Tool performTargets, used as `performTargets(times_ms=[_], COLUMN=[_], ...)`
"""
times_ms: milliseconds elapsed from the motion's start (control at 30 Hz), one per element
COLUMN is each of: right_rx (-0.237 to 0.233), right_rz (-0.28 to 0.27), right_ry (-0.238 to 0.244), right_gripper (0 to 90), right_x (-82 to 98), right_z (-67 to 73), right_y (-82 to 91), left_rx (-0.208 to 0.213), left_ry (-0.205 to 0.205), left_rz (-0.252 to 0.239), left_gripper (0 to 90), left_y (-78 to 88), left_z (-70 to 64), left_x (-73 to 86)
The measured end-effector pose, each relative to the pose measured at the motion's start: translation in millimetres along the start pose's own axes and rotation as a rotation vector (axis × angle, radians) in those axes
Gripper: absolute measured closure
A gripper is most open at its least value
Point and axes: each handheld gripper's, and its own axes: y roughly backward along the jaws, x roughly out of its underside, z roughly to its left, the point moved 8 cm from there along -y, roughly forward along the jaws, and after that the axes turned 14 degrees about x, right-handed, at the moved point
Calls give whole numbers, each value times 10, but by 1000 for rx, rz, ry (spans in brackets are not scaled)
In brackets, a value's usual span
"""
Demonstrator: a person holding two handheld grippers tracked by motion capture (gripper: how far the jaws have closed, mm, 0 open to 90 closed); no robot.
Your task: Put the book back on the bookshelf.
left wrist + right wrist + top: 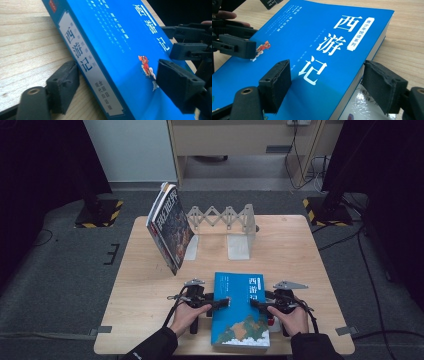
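A blue paperback book [240, 312] with white Chinese title characters lies at the table's front, between both hands. My left gripper [222, 303] reaches in from the book's spine side. In the left gripper view, one pad [62, 85] sits against the lower edge of the spine and the other [180, 82] rests on the cover of the book [120, 45], so the jaws are shut on it. My right gripper [257, 304] grips the page-edge side. One of its pads [274, 85] is on the cover and the other [384, 87] under the edge of the book [312, 45].
A second book [170, 227] with a dark illustrated cover leans tilted at the left end of a grey accordion bookend rack [225, 220] at the back of the wooden table [300, 250]. A plastic-wrapped item [357, 110] lies under the blue book's right edge.
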Motion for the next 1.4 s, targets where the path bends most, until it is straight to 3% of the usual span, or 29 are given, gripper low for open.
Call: performTargets(times_ms=[167, 467, 633, 733, 833, 967, 1400], right_rx=[-2, -14, -22, -22, -32, -41, -30], right_rz=[0, -2, 1, -2, 2, 3, 9], right_ry=[-8, -36, -42, -49, -75, -94, -90], right_gripper=[228, 225, 226, 230, 234, 237, 292], right_x=[5, 14, 16, 16, 12, 11, 3], right_z=[-5, 5, -4, -15, -30, -32, -60], right_y=[-4, -17, -13, -14, -1, 4, 13], left_rx=[-2, 7, 18, 51, 96, 91, 88], left_ry=[10, 38, 55, 67, 41, 25, 59], left_rz=[-5, 29, 22, -15, -19, -7, 26], left_gripper=[272, 328, 368, 413, 449, 449, 437], left_y=[47, 112, 145, 171, 186, 168, 25], left_z=[-14, -59, -84, -133, -218, -243, -199], left_x=[-31, -29, -54, -102, -164, -177, -210])
